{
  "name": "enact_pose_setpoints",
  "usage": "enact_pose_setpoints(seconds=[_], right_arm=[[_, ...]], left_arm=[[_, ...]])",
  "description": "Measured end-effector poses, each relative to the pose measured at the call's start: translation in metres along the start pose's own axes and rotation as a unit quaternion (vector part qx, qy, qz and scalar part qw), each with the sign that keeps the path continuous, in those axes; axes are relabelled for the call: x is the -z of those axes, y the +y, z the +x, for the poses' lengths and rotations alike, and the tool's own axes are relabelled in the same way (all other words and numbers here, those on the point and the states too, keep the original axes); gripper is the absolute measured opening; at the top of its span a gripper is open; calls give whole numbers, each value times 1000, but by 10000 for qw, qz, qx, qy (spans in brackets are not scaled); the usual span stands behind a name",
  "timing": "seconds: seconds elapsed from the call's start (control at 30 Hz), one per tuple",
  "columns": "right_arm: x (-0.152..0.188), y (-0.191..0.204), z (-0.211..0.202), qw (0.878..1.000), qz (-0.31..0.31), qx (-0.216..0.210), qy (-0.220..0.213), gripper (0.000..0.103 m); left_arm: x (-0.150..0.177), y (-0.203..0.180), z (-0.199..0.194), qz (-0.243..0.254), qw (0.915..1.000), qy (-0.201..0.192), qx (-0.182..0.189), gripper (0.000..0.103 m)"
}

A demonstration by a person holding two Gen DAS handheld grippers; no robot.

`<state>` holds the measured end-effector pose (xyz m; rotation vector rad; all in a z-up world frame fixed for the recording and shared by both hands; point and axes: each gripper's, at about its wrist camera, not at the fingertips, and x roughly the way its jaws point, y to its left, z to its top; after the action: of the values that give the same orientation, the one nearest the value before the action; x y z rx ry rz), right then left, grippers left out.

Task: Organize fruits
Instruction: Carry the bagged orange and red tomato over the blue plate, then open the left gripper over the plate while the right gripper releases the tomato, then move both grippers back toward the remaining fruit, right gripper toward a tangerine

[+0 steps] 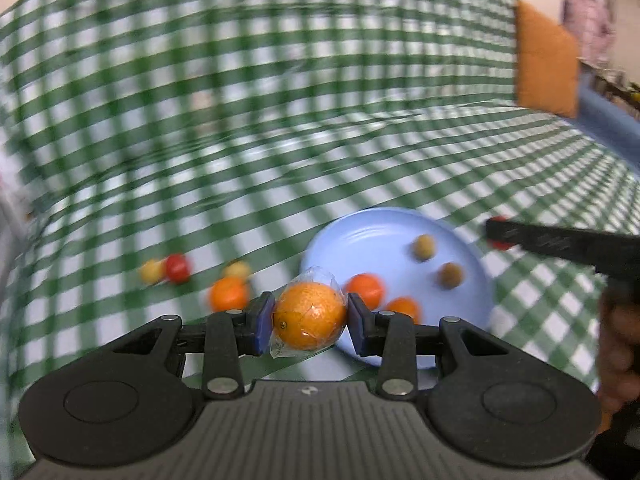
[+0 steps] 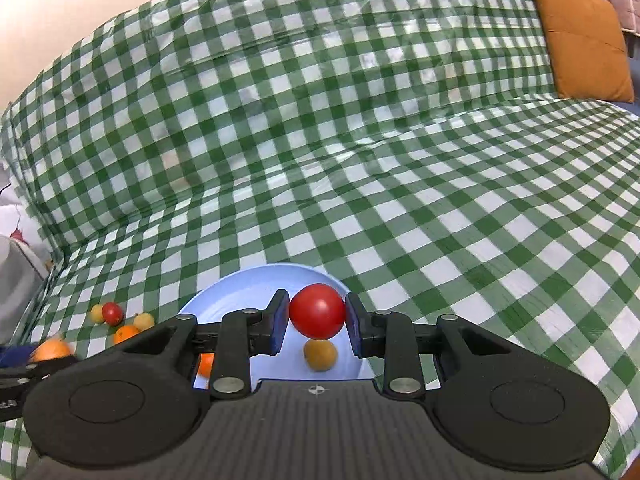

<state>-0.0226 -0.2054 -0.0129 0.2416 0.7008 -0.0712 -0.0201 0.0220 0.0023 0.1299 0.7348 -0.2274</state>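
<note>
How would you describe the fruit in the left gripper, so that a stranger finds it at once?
Find the blue plate on the green checked cloth. At its near left rim, the left gripper pinches a wrapped orange between its blue pads. It is the biggest fruit here and the only one in clear plastic film.

Left wrist view is motion-blurred: loose fruits [image 1: 176, 268] on cloth can't be identified. Right wrist view: gripper body hides near half of blue plate [image 2: 224, 292] & most of an orange [image 2: 207, 364].
</note>
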Motion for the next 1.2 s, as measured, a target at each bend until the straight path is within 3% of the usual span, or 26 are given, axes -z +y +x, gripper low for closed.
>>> enact_pose_setpoints(seconds=[0.1,0.37,0.43,0.5,0.63,0.7,0.8,0.9,1.03,1.2], right_arm=[[1,2,4,10000,-16,-50,85,32],[0,2,6,9997,-27,-195,140,32],[1,2,9,9994,-43,-259,240,33],[2,5,8,9995,-144,-141,241,51],[1,3,4,9998,-44,-135,133,54],[1,3,5,9999,-22,-111,126,54],[2,4,4,9999,-42,-98,112,54],[4,8,4,9998,-109,-113,99,54],[6,17,2,9994,-283,-185,81,53],[9,31,3,9981,-383,-468,109,28]], left_arm=[[-4,-14,10,-5,9998,-10,207,43],[-9,-29,36,6,9995,157,267,43],[-11,-28,36,-22,9995,148,262,50],[-14,-20,31,-192,9996,28,199,54],[-18,1,24,-671,9977,-124,54,54],[-18,10,20,-752,9969,-163,-147,49],[-18,28,19,-881,9943,-89,-591,30],[-16,52,22,-1117,9867,161,-1171,18],[-7,98,20,-1716,9662,535,-1849,18],[4,151,7,-2338,9441,706,-2215,18]])
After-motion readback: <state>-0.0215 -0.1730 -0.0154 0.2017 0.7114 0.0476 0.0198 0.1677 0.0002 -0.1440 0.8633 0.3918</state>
